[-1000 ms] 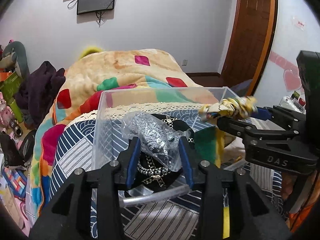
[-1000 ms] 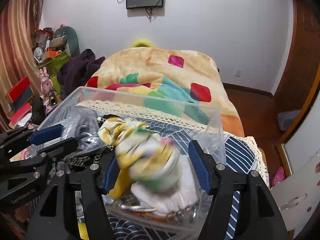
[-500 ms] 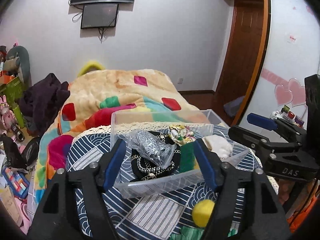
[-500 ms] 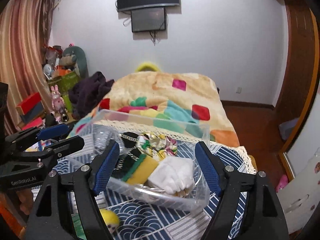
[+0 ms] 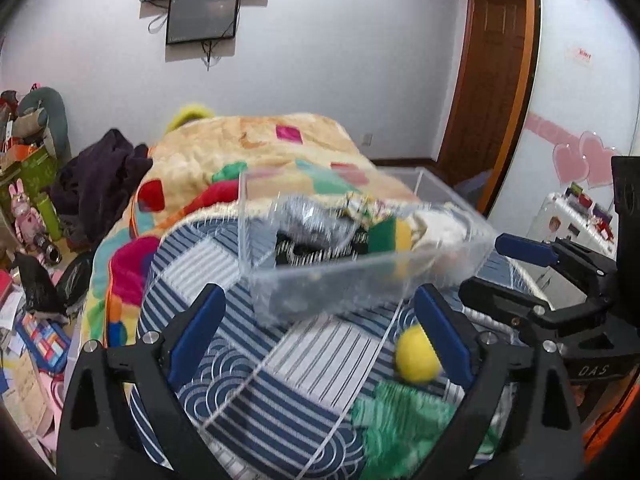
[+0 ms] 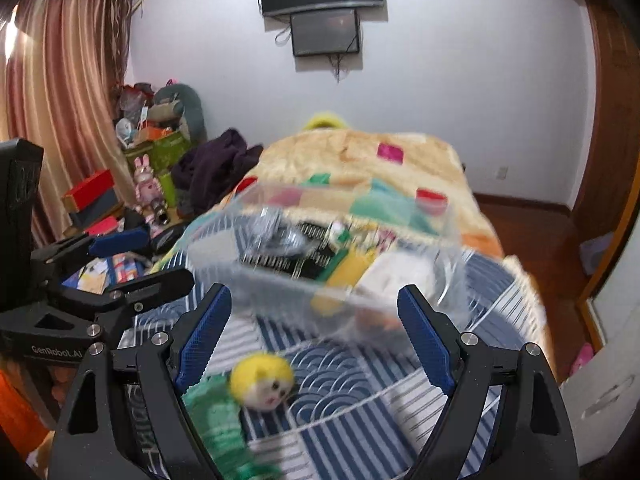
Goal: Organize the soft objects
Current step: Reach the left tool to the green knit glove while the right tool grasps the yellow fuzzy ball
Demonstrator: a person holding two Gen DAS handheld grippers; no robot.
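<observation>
Our right gripper (image 6: pixel 316 334) hangs with jaws spread wide above a blue-and-white patterned cloth (image 6: pixel 360 408), nothing between them. Before us a yellow-haired, green-bodied soft doll (image 6: pixel 260 380) lies near a clear plastic bin (image 6: pixel 320 256) of soft items, blurred.

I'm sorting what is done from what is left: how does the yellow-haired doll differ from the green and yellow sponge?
The doll lies outside the clear bin, on the striped cloth; the sponge sits inside it. The doll has a round face; the sponge is a flat-sided block. Both look soft, with neither gripper holding them.
</observation>
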